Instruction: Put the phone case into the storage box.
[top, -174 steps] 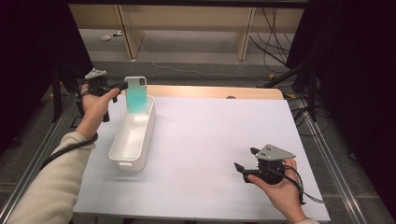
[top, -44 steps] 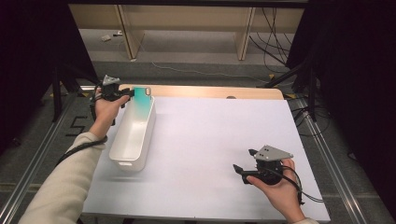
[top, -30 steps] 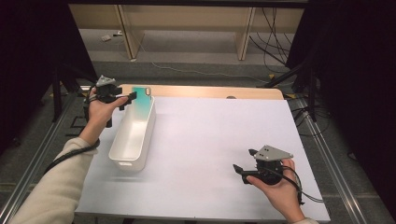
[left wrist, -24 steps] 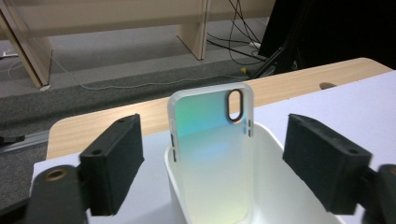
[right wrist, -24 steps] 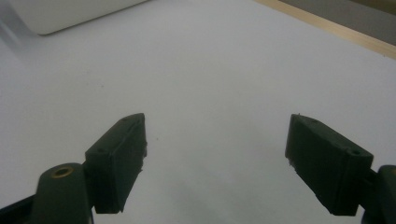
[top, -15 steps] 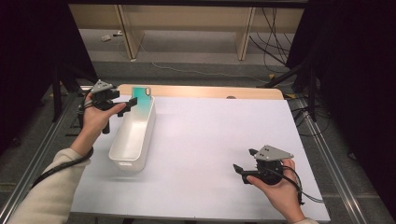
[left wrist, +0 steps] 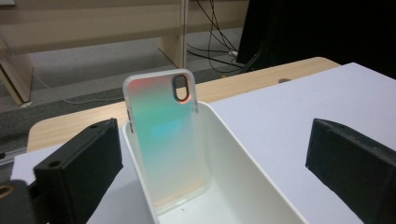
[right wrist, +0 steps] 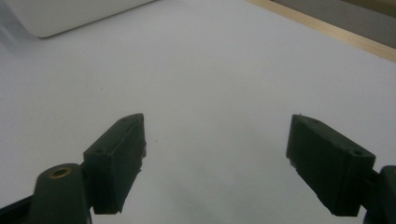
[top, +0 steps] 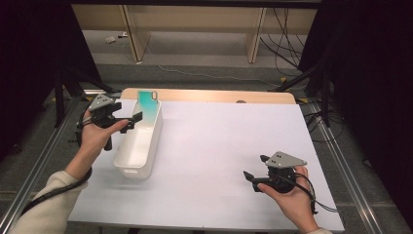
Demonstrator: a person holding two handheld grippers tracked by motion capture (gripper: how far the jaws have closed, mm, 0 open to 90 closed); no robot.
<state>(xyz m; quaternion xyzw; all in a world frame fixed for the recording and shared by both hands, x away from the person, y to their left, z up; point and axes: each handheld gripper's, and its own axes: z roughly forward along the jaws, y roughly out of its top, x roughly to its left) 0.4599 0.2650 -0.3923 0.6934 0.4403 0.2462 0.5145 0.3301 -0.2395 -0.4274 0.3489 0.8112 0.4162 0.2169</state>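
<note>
A phone case point(top: 147, 108) with a white rim and a teal-to-pink sheen leans upright against the far end of a long white bin point(top: 155, 141). In the left gripper view the phone case point(left wrist: 163, 140) stands inside the bin point(left wrist: 233, 163) with its camera hole at the top. My left gripper point(top: 132, 122) hovers just left of the bin, open and empty, and the case shows beyond the gap of my left gripper point(left wrist: 215, 140). My right gripper point(top: 256, 167) rests low at the front right, open over bare white surface, with nothing between the pads of my right gripper point(right wrist: 215, 128).
A white sheet point(top: 219, 136) covers the table, with a wooden strip point(top: 219, 96) showing along the far edge. Metal rails point(top: 39, 161) run down both sides. Cables lie on the floor point(top: 204, 73) behind the table.
My left gripper has let go of the phone case and drawn back to the left and toward the person. The case stays leaning in the bin. The right gripper has not moved.
</note>
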